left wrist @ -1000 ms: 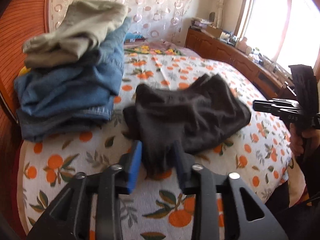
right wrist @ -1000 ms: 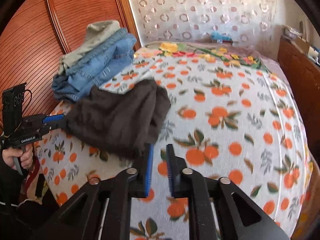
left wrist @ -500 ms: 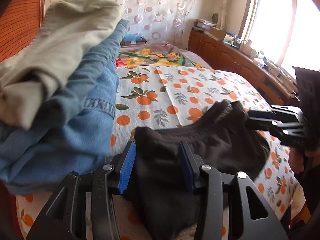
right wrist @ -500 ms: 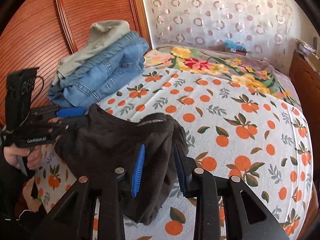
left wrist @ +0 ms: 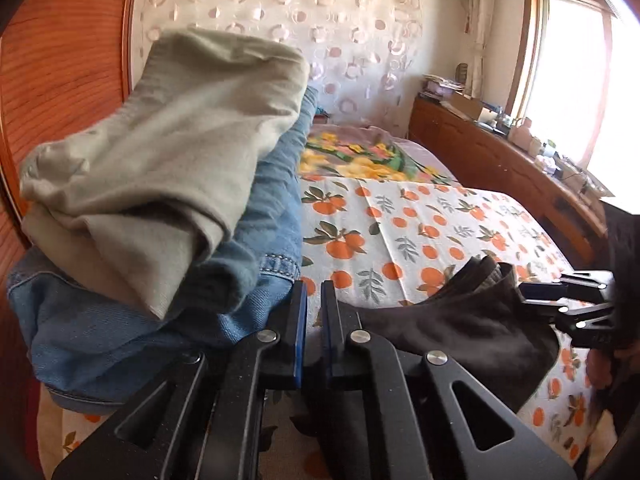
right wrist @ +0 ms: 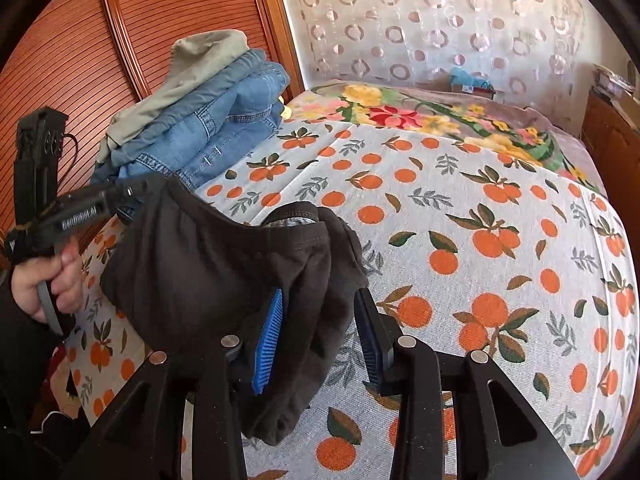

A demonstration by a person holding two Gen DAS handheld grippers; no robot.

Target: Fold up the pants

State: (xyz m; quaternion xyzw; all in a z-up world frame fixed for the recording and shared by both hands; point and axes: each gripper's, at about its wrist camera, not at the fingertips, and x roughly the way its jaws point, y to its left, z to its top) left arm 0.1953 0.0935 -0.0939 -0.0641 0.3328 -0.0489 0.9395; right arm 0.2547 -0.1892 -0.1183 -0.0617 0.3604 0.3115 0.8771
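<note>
The dark pants (right wrist: 208, 280) hang bunched above the bed (right wrist: 460, 208). The left gripper (left wrist: 314, 312) has its fingers pressed together, apparently pinching the waistband; the right gripper (right wrist: 320, 332) is opening around loose cloth. It should clamp before both stretch the waistband flat.

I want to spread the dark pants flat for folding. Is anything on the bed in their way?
Nothing visible does. The sheet beyond the pants lies bare; the pile of folded clothes sits off to the left, by the wooden panel.
</note>
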